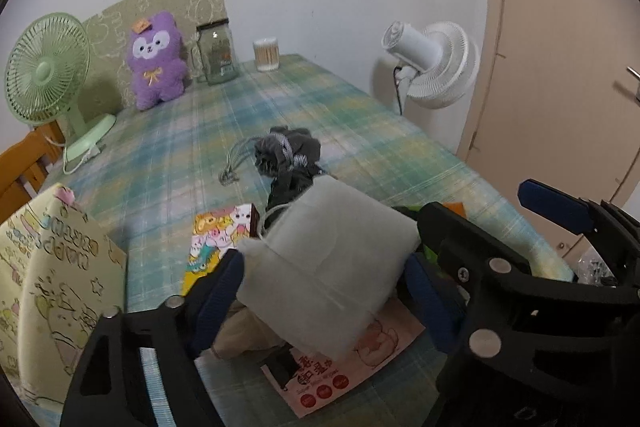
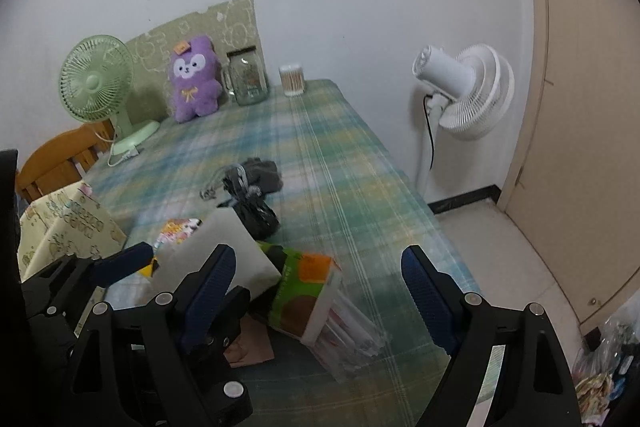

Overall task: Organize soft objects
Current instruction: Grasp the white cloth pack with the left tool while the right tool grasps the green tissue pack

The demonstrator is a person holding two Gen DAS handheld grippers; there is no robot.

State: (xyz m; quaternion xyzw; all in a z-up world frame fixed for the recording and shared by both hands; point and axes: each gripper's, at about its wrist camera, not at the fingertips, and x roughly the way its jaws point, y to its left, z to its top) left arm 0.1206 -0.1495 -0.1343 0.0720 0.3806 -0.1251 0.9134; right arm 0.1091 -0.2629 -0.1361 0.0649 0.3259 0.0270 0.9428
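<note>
Left wrist view: left gripper (image 1: 320,275) at lower centre of the frame, jaws set around a pale grey soft pouch (image 1: 328,267). Both blue pads lie against the pouch's sides, so it is held between them. The pouch sits low in the middle of the frame, over a pink printed packet (image 1: 340,379) on the desk (image 1: 360,115), which carries a green-and-blue plaid cloth. Behind the pouch, at mid-frame, a heap of dark grey cloth (image 1: 288,155) with a striped cord running off to its left. A colourful cartoon card (image 1: 220,235) lies just left of the pouch. A yellow printed bag (image 1: 52,287) at the left edge. Far end of the desk, upper left: green fan (image 1: 48,67), purple plush toy (image 1: 158,61), glass jar (image 1: 218,53), tub of cotton swabs (image 1: 266,55). A white standing fan (image 1: 436,67) beyond the desk at upper right.

Right wrist view: right gripper (image 2: 316,291) at the bottom of the frame, jaws wide with nothing pressed between them. Below the gap lies a green-and-orange box (image 2: 308,287), tilted on the desk. The pouch shows left of centre, with the left gripper's blue pad beside it at lower left. Dark cloth at mid-frame, plush toy at upper left.
</note>
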